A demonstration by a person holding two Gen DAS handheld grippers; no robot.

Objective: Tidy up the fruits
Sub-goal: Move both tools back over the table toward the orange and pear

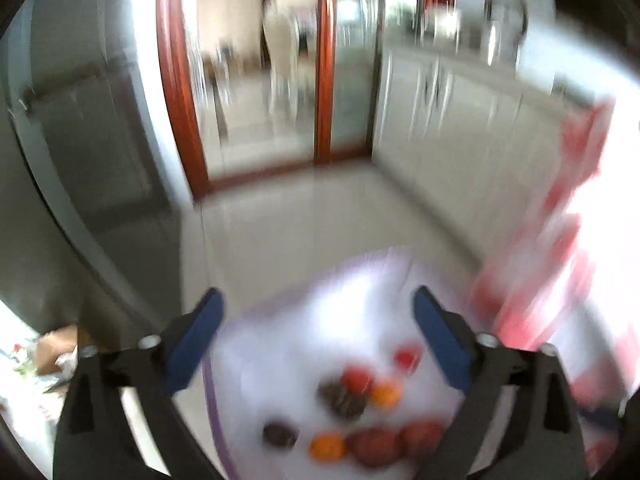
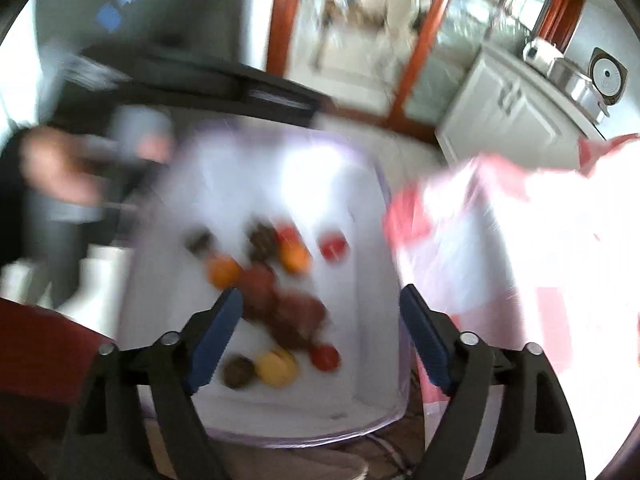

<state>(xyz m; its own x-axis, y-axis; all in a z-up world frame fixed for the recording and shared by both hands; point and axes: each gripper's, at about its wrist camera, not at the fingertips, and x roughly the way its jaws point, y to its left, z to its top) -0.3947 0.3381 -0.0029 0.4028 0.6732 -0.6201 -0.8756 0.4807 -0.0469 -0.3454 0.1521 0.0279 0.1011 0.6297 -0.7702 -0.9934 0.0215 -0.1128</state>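
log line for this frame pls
left gripper: open, empty | right gripper: open, empty | fruits: loose on white tray | view: motion-blurred

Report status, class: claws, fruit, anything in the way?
Left claw open, empty. Right claw open, empty, above the fruit pile. Fruits loose on white tray, none gripped. Pink-and-white bag beside the tray. Frames blurred.

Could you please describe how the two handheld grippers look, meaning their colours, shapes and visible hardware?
The left gripper and the right gripper look alike. Each has a black, angular frame with two splayed arms, small silver round bolts on the joints, and slot-shaped cut-outs lower down. The fingers carry flat, dark blue rectangular pads. No cables or markings can be made out in these blurred views.
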